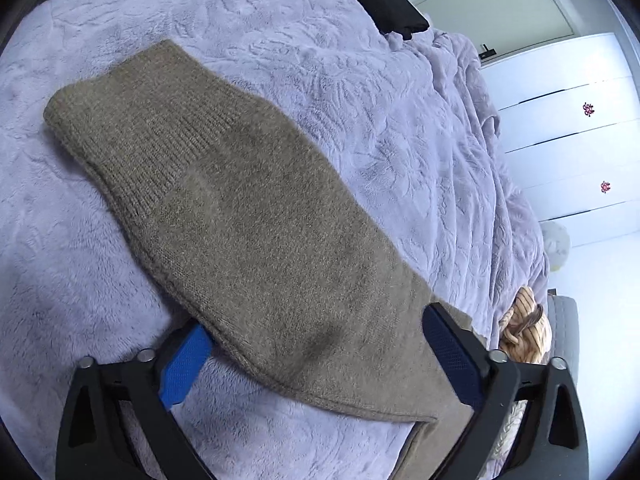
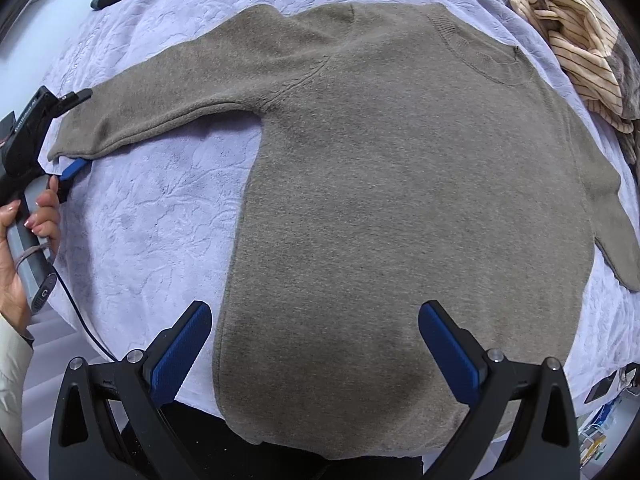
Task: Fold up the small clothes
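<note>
Right gripper jaws wide, pointing straight down over the hem of one brown sweater, gripping nothing. Sweater lies flat on the lilac blanket. Left gripper jaws wide, straddling the sleeve cuff, pads not pressing; hand on its handle. One striped garment bunched beyond the collar.

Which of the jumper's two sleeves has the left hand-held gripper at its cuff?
The outstretched sleeve of the taupe knitted jumper, lying flat across the lilac blanket; the left hand-held gripper straddles its cuff, jaws open. The other sleeve lies untouched alongside the jumper's body.
</note>
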{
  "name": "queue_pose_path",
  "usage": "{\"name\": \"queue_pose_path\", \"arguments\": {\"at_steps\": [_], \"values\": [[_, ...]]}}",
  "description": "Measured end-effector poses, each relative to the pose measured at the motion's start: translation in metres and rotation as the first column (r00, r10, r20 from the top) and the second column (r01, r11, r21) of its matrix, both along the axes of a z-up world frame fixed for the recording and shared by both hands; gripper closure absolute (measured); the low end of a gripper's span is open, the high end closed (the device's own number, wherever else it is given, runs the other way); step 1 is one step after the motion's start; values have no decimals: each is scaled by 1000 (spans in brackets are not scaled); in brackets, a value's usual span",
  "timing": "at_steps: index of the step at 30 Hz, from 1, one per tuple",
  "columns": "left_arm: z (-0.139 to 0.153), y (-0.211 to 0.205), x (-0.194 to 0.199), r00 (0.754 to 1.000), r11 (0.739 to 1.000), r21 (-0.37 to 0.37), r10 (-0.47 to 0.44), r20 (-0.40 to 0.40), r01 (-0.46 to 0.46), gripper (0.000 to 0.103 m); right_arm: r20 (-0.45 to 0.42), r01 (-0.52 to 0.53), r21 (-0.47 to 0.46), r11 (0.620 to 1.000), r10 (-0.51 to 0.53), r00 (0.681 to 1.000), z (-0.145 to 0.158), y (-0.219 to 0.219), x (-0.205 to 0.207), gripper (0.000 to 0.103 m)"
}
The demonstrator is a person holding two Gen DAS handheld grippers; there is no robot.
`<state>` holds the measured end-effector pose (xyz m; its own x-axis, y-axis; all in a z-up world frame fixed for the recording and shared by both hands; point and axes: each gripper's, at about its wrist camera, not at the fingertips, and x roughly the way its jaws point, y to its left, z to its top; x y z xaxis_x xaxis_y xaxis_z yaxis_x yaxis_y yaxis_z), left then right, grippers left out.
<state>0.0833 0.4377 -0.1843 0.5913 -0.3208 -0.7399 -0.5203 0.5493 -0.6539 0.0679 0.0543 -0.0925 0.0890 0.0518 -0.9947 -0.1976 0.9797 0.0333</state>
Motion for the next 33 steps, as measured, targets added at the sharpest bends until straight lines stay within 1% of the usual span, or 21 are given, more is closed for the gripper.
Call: {"name": "queue_pose_path", "arguments": {"at_steps": [1, 2, 4, 5, 6, 7, 8, 10, 11, 13, 15, 16, 18, 21, 23, 25, 26, 29, 31, 32, 33], "values": [[0, 0, 1, 1000, 1000, 5, 2, -4, -2, 21, -1, 1, 1, 1000, -1, 1000, 0, 1, 0, 0], [0, 1, 1, 1000, 1000, 5, 6, -9, -6, 26, -1, 2, 2, 1000, -2, 1000, 0, 2, 0, 0], [-4, 3, 3, 1000, 1000, 7, 16, -27, -16, 48, 0, 4, 9, 1000, -4, 1000, -1, 4, -1, 0], [-6, 4, 3, 999, 1000, 22, 19, -47, -18, 55, 2, 4, 14, 1000, -4, 1000, 0, 4, -2, 0], [-8, 5, 1, 999, 999, 31, 12, -48, -10, 72, 5, 4, 19, 1000, -4, 1000, 0, 3, -3, 0], [-9, 5, 2, 999, 1000, 29, 0, -37, 1, 86, 9, 3, 25, 1000, -3, 1000, 1, 2, -3, 0], [-9, 5, 2, 999, 999, 33, -1, -36, 2, 88, 13, 4, 33, 999, -4, 1000, 2, 0, -4, 0], [2, -1, 4, 1000, 996, 87, -7, -23, 9, 88, 15, 5, 55, 998, -6, 1000, 3, -4, -7, 0], [13, -8, 5, 1000, 991, 129, -26, -4, 26, 88, 17, 3, 65, 998, -4, 1000, 4, -7, -8, 0], [35, -23, 10, 997, 980, 188, -70, 33, 63, 88, 23, -1, 82, 997, -1, 1000, 7, -17, -9, 0], [59, -44, 16, 990, 967, 234, -122, 73, 102, 88, 29, -2, 99, 995, -1, 1000, 8, -27, -9, 0], [74, -59, 21, 983, 958, 258, -156, 98, 126, 88, 28, -1, 107, 994, -1, 1000, 9, -34, -8, 0], [96, -87, 30, 967, 944, 284, -212, 141, 165, 88, 24, 6, 120, 993, -9, 1000, 10, -50, -3, 0], [124, -143, 48, 929, 919, 311, -312, 198, 243, 88, 39, 23, 136, 991, -28, 999, 14, -74, 1, 0], [135, -191, 62, 893, 892, 325, -394, 218, 314, 88, 51, 44, 143, 989, -52, 997, 17, -97, 5, 0], [138, -239, 75, 856, 866, 319, -465, 228, 385, 88, 57, 80, 149, 986, -89, 994, 18, -124, 8, 0], [137, -262, 80, 838, 850, 319, -497, 225, 419, 88, 59, 98, 151, 984, -108, 992, 18, -138, 9, 0], [126, -338, 93, 779, 791, 313, -596, 196, 526, 88, 53, 174, 152, 973, -184, 981, 17, -181, 9, 0], [115, -380, 96, 746, 757, 297, -643, 173, 583, 88, 43, 226, 153, 962, -235, 971, 13, -208, 9, 0], [108, -399, 94, 732, 736, 304, -665, 152, 605, 88, 37, 256, 152, 955, -264, 964, 11, -224, 8, 0], [100, -417, 93, 722, 714, 324, -682, 119, 621, 88, 33, 278, 149, 949, -286, 958, 9, -236, 6, 0]]}}
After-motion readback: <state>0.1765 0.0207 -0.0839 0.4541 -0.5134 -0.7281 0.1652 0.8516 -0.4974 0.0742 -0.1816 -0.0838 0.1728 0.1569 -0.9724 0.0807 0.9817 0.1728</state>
